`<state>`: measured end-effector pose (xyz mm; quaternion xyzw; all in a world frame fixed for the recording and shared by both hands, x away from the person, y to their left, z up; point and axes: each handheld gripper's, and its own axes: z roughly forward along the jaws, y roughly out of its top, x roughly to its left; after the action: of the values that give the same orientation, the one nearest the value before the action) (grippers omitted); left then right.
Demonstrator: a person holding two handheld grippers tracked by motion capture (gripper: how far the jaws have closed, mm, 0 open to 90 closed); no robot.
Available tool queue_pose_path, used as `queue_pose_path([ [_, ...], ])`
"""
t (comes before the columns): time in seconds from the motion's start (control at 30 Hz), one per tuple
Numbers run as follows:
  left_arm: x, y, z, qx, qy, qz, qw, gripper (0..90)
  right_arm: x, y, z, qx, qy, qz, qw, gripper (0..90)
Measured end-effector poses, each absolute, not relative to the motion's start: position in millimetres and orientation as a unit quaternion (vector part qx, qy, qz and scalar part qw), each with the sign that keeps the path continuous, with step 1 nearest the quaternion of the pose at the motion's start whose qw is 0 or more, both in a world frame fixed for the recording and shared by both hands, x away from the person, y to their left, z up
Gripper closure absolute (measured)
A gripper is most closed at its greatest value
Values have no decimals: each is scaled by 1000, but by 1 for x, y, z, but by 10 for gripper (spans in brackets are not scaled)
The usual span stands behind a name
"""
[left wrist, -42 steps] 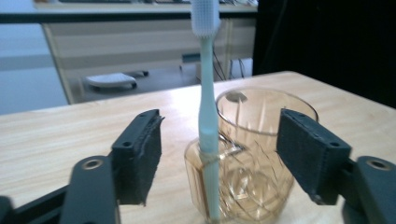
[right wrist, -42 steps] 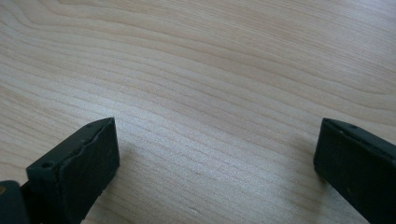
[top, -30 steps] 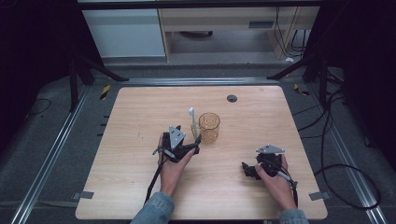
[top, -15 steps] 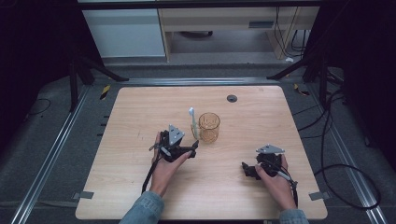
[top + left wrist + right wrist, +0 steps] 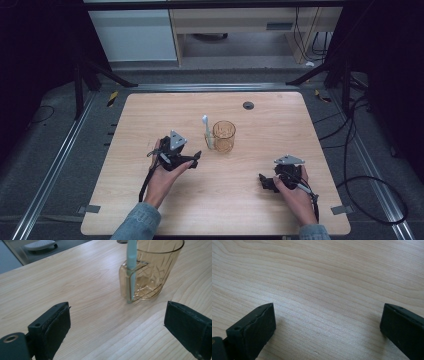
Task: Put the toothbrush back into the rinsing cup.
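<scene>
Cup: amber, see-through plastic with a cut pattern and a flat handle loop on its side; it stands upright on the table, ahead of the left gripper's jaws and toward the right one, not touching either.
Toothbrush: pale blue-white, standing upright through the handle loop, its foot at the tabletop; in the high view its head rises above the cup rim.
Left jaws: wide apart, holding nothing, bare wood between them.
Right gripper: jaws wide apart, nothing held, plain wood grain between and ahead of them; well apart from the cup.
Around: a small dark round disc far beyond the cup.
In the way: bare table lies between the left jaws and the cup.
</scene>
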<state>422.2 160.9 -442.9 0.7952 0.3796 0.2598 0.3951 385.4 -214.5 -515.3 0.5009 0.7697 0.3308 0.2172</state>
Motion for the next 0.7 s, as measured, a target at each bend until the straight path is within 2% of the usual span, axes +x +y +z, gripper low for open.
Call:
queue_pose_path([
  [0.7, 422, 217, -463, 820, 394, 254, 329, 47, 385, -214, -515, 501, 770, 331, 217, 6],
])
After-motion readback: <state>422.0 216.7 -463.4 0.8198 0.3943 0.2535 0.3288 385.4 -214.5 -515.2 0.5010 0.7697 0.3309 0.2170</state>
